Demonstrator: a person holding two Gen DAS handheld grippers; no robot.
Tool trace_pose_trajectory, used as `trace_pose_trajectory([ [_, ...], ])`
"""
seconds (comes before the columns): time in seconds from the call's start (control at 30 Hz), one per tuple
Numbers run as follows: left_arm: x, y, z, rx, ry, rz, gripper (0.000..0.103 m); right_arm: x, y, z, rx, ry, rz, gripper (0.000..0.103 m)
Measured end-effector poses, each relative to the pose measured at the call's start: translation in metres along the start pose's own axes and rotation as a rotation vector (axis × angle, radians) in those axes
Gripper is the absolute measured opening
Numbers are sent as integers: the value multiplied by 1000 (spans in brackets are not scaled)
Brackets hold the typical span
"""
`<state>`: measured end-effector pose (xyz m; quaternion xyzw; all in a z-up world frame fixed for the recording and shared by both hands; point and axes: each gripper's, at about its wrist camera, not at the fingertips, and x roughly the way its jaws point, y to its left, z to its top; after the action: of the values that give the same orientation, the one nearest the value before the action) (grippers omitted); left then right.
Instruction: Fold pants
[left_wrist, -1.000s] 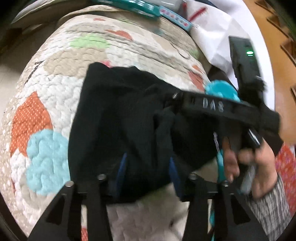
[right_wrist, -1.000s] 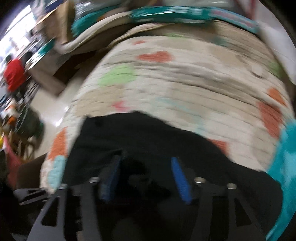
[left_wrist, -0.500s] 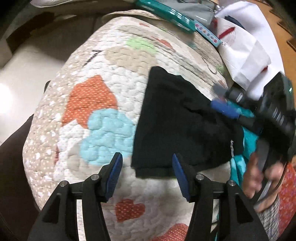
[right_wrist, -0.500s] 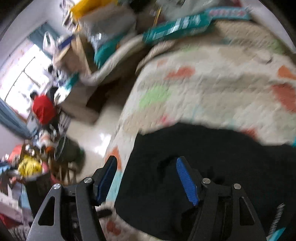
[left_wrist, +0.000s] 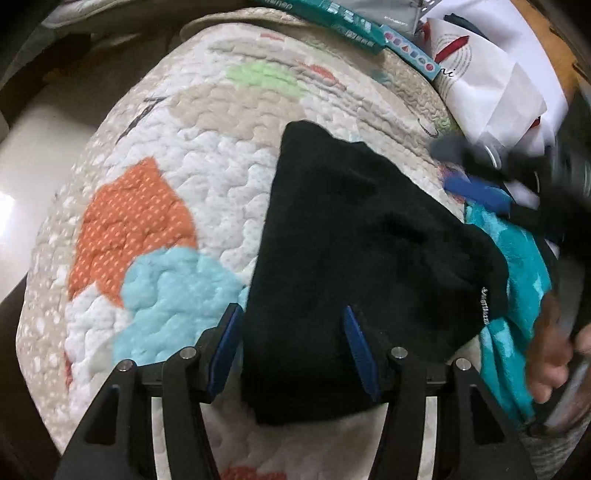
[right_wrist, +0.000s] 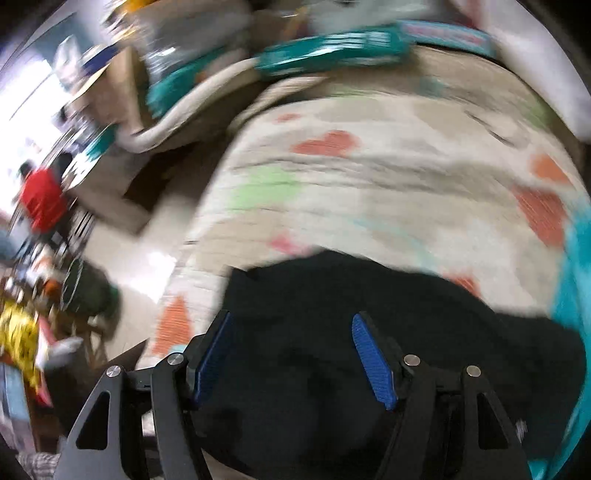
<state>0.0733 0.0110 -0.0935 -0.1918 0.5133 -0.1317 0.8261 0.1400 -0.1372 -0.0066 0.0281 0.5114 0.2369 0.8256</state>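
On the quilted patchwork bedspread (left_wrist: 155, 155), seen from your left wrist, the black pants (left_wrist: 362, 251) lie as a compact folded bundle, roughly a tapering block with a small white label at its right edge. Your left gripper (left_wrist: 291, 350) hovers over the near left corner of that bundle; its jaws have just been opening and now stand about half apart, with the cloth's edge lying beneath and between the blue pads (left_wrist: 356, 347) but not pinched, so you hold nothing there. To the right, the right gripper (left_wrist: 476, 184) shows blurred above the bundle's far side, your hand (left_wrist: 554, 354) on its handle, over a turquoise blanket (left_wrist: 517, 258). White paper (left_wrist: 491, 77) and a teal box (left_wrist: 347, 26) sit at the head of the bed.

From your right wrist, the picture is smeared by motion. The pants (right_wrist: 388, 332) fill the lower part, dark against the bedspread (right_wrist: 369, 177). Your right gripper (right_wrist: 291, 358) has its jaws well apart over the cloth, and nothing is clamped as far as the blur allows. Beyond the bed edge lies cluttered floor (right_wrist: 147, 266).

Judging by the shape, the folding looks largely done: the legs are doubled over and the bundle is small. What may be left is squaring the uneven far corner and flattening the top layer, or one last fold.
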Motion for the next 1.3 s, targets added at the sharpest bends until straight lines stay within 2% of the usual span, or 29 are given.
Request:
trace_pose_trajectory([
  [0.07,2,-9,-2,38,-5,13,53,30,18,17,-45,74,15,72],
  [0.13,6,-13,-7,71,-11,75,25,70,29,25,-81,182,-21,70],
  [0.17,7,-14,-8,84,-19,82,22,88,34,25,-107,233,-52,61],
  [0.2,6,-14,-9,92,-25,87,19,101,36,23,-131,275,-82,22],
  [0.23,6,-14,-9,97,-25,90,14,109,41,21,-153,288,-98,19],
  [0.33,3,-10,-7,79,-13,71,11,103,54,23,-181,281,-82,12],
  [0.5,-11,13,-2,24,0,49,10,110,77,31,-197,293,-86,12],
  [0.7,-34,60,7,-73,-16,87,10,130,128,41,-219,273,-45,12],
  [0.77,-32,74,8,-90,12,94,18,143,132,46,-194,275,-62,21],
  [0.83,-35,81,8,-110,33,63,21,142,130,45,-165,271,-21,44],
  [0.9,-45,84,7,-113,38,69,31,121,124,47,-146,224,14,50],
  [0.93,-53,86,6,-113,27,66,34,104,116,47,-128,185,33,57],
  [1.0,-69,88,5,-105,1,66,35,58,85,45,-47,83,47,64],
  [1.07,-87,85,6,-71,-36,87,35,3,41,31,60,-46,22,66],
  [1.2,-99,44,23,47,-79,95,37,-78,-49,-34,294,-232,-87,66],
  [1.3,-81,-10,51,195,-83,93,40,-105,-98,-97,524,-316,-56,66],
])
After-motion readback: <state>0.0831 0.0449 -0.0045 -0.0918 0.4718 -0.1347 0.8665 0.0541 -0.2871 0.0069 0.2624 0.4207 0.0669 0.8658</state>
